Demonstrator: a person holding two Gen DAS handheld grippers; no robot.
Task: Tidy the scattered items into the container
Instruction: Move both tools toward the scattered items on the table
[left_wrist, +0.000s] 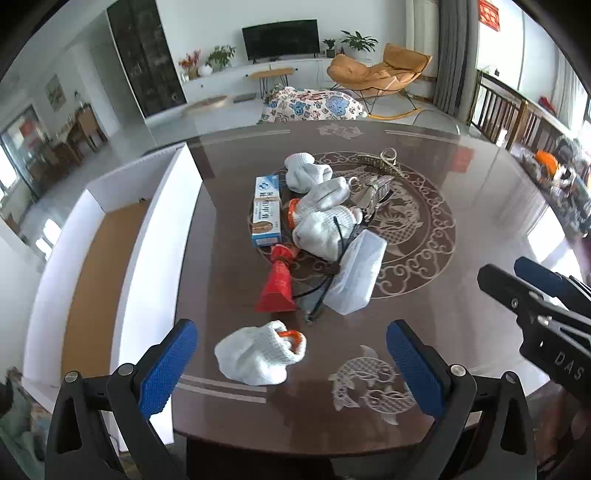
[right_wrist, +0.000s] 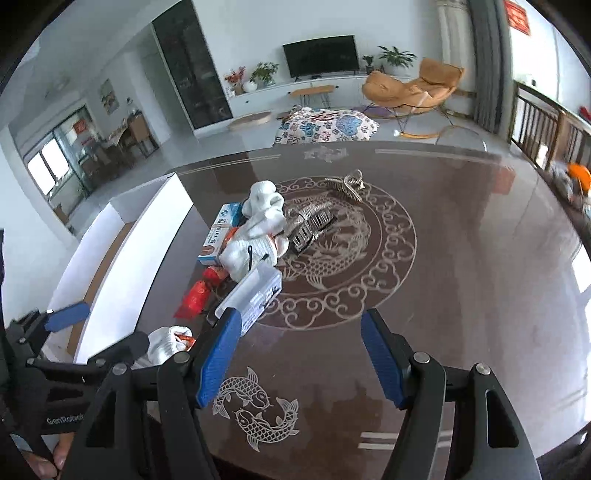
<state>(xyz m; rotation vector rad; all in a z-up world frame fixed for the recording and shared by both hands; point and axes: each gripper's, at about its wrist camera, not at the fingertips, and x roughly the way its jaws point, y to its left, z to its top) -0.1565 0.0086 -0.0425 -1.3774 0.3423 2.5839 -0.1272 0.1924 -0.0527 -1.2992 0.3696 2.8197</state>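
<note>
My left gripper (left_wrist: 291, 365) is open, its blue pads either side of a white glove (left_wrist: 258, 354) with an orange cuff lying on the table near the front edge. Beyond it lies a pile: a red packet (left_wrist: 277, 286), a clear plastic pouch (left_wrist: 356, 275), white gloves (left_wrist: 321, 218), a blue-and-white box (left_wrist: 265, 210), silver hair clips (left_wrist: 373, 190) and a gold claw clip (left_wrist: 380, 160). A white box container (left_wrist: 107, 258) with a brown floor stands at the left. My right gripper (right_wrist: 299, 354) is open and empty above bare table, the pouch (right_wrist: 255, 295) by its left finger.
The brown glass table (left_wrist: 461, 221) has fish and scroll patterns. Its front edge is close under both grippers. My right gripper also shows in the left wrist view (left_wrist: 517, 291) at the right. A room with a TV, a chair and a patterned cushion lies beyond.
</note>
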